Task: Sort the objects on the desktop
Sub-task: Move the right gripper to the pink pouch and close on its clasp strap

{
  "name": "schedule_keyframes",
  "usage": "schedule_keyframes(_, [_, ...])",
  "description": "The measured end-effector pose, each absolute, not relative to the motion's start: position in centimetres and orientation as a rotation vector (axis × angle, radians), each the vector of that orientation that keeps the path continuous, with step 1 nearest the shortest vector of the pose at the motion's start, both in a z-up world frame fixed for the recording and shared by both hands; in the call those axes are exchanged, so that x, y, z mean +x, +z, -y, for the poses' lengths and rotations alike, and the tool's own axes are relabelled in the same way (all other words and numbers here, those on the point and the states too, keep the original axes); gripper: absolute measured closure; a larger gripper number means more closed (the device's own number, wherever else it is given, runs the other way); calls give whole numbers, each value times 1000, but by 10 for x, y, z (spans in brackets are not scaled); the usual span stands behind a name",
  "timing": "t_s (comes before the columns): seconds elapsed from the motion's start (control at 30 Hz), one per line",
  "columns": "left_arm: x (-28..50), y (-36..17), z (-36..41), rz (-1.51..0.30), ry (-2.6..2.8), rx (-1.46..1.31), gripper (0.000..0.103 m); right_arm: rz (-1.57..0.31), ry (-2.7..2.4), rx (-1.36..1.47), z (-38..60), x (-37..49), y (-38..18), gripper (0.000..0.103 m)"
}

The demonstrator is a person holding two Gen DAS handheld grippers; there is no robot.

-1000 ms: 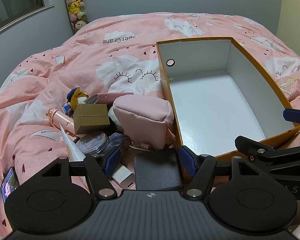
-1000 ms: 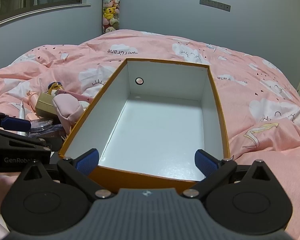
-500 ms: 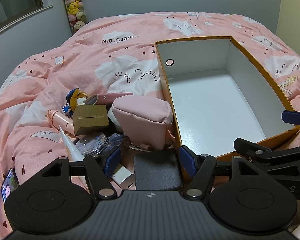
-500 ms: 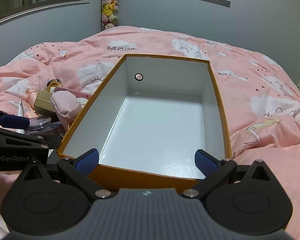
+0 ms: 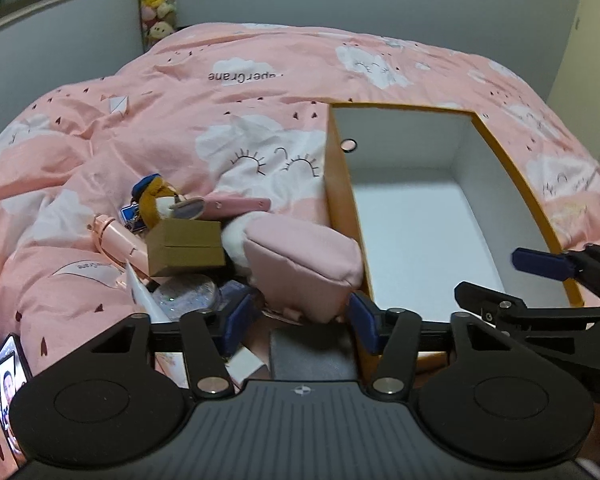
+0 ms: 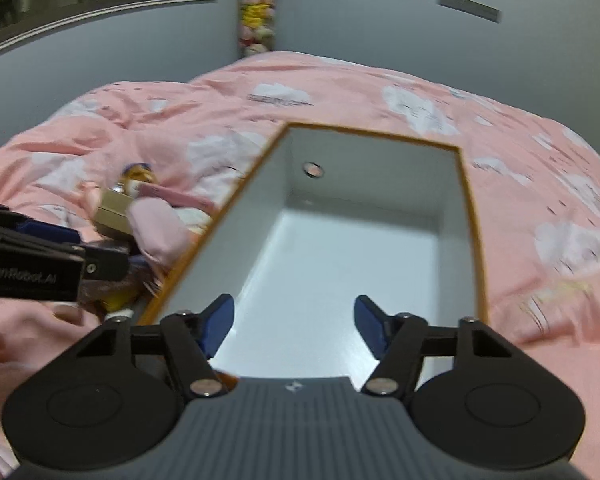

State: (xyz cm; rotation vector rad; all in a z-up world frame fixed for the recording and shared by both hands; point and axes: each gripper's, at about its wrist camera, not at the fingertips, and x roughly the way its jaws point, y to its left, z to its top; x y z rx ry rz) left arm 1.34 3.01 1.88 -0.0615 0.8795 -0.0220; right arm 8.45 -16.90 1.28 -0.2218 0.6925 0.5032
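An open orange box (image 5: 514, 172) with a bare white inside lies on the pink bedspread. To its left is a heap: a pink pouch (image 5: 300, 264), a small cardboard box (image 5: 184, 248), a pink bottle (image 5: 116, 240), a plush keychain (image 5: 152, 196), a pink case (image 5: 236, 204), a glitter jar (image 5: 184, 296) and a dark flat pad (image 5: 312, 354). My left gripper (image 5: 300, 320) hovers over the pad just short of the pouch, jaws closing, pads touching nothing. My right gripper (image 6: 294, 320) hangs over the box's (image 6: 228, 248) near end, jaws closing on nothing.
A phone (image 5: 6, 376) with a lit screen lies at the bed's left edge. A white tube (image 5: 144, 300) and a small white block (image 5: 246, 364) sit in the heap's near side. Soft toys (image 5: 158, 4) hang on the far wall. The right gripper's fingers (image 5: 540, 264) reach in by the box's near right corner.
Both grippers' jaws have come visibly closer together. Both views have lifted and pulled back a little, so the box and heap sit lower in frame. The right view is blurred by motion.
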Motion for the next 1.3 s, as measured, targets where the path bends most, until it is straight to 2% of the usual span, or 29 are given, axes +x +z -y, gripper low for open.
schedule_keyframes(0.13, [22, 21, -46, -898, 2, -81, 61, -717, 639, -219, 151, 97, 20, 46])
schedule_keyframes(0.67, [41, 15, -109, -948, 91, -120, 61, -730, 930, -426, 63, 136, 15, 47])
schedule_keyframes(0.93, [46, 13, -125, -945, 97, -135, 61, -799, 947, -518, 43, 145, 6, 67])
schedule_keyframes(1.13, [46, 14, -128, -931, 66, -131, 61, -843, 941, -421, 45, 160, 22, 71])
schedule_keyframes(1.3, [43, 15, -125, -929, 60, -122, 61, -896, 976, -212, 54, 175, 42, 72])
